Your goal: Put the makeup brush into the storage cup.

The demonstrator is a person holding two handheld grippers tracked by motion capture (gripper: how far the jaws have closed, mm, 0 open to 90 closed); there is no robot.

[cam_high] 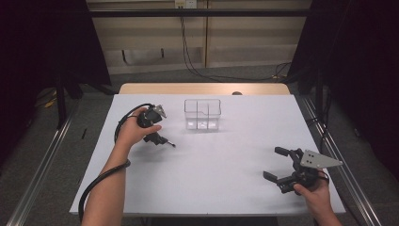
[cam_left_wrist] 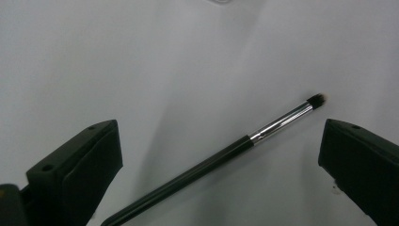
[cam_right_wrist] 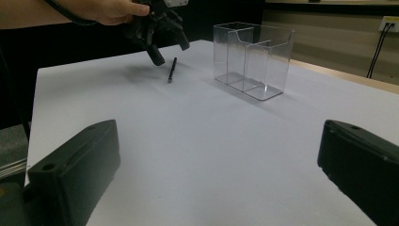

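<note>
A thin black makeup brush [cam_left_wrist: 211, 162] with a silver ferrule and a small dark tip lies flat on the white table [cam_high: 226, 183]. My left gripper [cam_left_wrist: 219, 129] hovers right over it, open, with one jaw on each side of the handle and neither touching it. In the high view the left gripper [cam_high: 159, 138] is at the table's left, and the brush [cam_high: 170, 143] pokes out to its right. My right gripper [cam_high: 272, 163] is open and holds nothing, low near the front right corner.
A clear plastic box [cam_high: 202, 114] with inner dividers stands upright at the back centre of the table, to the right of the brush; the box [cam_right_wrist: 251, 59] looks empty. The table's wooden far edge [cam_high: 202, 88] borders a floor with cables.
</note>
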